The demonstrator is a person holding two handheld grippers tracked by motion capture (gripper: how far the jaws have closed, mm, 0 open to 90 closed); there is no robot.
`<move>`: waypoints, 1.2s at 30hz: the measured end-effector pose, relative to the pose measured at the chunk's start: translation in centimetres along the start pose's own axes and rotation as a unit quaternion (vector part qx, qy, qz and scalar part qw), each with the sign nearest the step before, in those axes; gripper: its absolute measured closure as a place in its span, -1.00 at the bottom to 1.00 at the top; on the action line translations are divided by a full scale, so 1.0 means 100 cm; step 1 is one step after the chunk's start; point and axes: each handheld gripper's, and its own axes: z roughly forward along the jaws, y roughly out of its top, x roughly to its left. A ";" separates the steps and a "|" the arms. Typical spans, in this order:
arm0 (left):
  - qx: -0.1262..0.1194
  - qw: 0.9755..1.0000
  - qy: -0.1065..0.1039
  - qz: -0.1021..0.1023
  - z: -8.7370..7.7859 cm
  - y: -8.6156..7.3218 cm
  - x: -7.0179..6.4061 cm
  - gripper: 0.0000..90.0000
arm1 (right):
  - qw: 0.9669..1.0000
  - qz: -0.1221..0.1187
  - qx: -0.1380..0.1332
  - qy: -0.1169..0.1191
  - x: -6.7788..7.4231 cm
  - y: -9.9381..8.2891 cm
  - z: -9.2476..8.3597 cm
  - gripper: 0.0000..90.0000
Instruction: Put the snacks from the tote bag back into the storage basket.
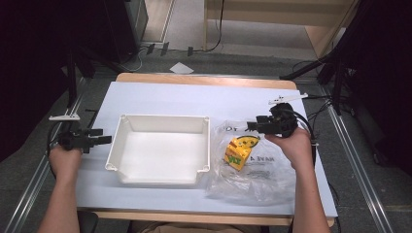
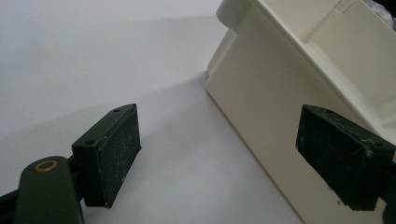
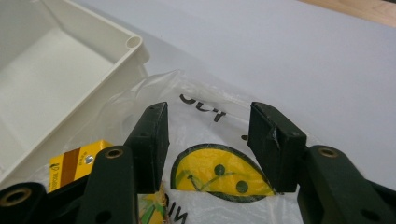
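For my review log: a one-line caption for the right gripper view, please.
Right gripper, open, poised over a clear plastic bag with a smiley print, yellow box inside, beside the white bin.

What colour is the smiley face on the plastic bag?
The smiley face on the plastic bag is yellow with dark green outline and features, clearest in the right gripper view.

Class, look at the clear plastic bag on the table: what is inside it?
Inside the clear plastic bag lies a yellow box with orange and green print. Its underside and anything beneath it are covered.
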 end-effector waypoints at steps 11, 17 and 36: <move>-0.001 1.000 -0.004 0.003 0.005 0.004 0.001 -0.67 | 1.000 -0.020 0.024 -0.004 0.014 0.004 -0.006 0.06; 0.000 1.000 -0.002 0.008 0.006 0.005 0.000 -0.67 | 0.998 -0.041 0.043 -0.005 0.021 0.006 -0.007 0.03; 0.000 1.000 0.003 0.008 0.006 0.005 0.000 -0.67 | 0.993 -0.072 0.088 0.011 0.041 0.010 -0.009 -0.02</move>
